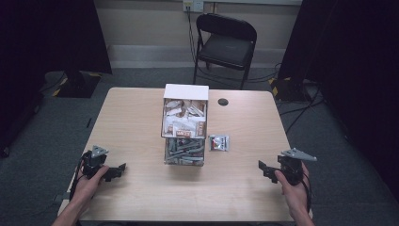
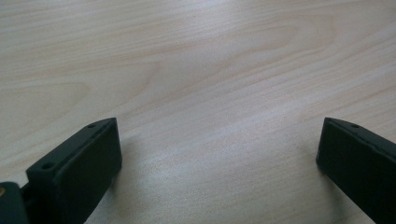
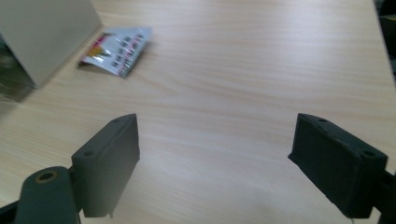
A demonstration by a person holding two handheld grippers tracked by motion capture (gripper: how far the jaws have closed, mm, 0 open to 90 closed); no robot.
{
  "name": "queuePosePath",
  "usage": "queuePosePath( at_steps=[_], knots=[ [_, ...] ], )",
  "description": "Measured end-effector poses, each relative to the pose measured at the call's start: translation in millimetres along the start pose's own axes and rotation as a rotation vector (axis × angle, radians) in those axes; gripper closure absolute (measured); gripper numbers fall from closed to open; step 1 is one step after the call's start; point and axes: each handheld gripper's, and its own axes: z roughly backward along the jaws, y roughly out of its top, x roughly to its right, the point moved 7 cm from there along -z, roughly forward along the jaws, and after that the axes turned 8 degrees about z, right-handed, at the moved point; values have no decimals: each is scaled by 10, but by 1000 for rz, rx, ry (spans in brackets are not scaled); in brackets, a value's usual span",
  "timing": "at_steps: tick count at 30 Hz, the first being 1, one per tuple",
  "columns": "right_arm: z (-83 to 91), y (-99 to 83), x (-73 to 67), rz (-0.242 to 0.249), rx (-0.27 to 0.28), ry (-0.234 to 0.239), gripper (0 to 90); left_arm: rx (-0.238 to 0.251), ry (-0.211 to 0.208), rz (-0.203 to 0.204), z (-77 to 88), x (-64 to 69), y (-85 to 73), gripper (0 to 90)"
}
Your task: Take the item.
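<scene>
The left hand-held gripper (image 1: 114, 171) rests low over the near left of the tabletop (image 1: 136, 127), jaws spread wide with only bare wood between them. The right hand-held gripper (image 1: 266, 170) sits at the near right, jaws just as wide and holding nothing. The small sachet (image 1: 219, 142) lies flat just beside the white box (image 1: 185, 117) of packets, well apart from both
</scene>
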Motion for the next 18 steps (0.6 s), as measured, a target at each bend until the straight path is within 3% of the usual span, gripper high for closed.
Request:
queuePosePath(
  at_steps=[6, 9, 12, 18],
  knots=[
    [-50, -360, 179, -17, -106, -68, 147, -1, 0, -2, 1, -1, -1, 0],
    [-92, -428, 216, -22, -132, -78, 148, -1, 0, -2, 1, -1, -1, 0],
    [-146, -473, 235, -11, -167, -118, 139, -1, 0, -2, 1, -1, -1, 0],
    [-218, -466, 204, -23, -121, -165, 100, 0, 0, 0, 0, 0, 0, 0]
  ],
)
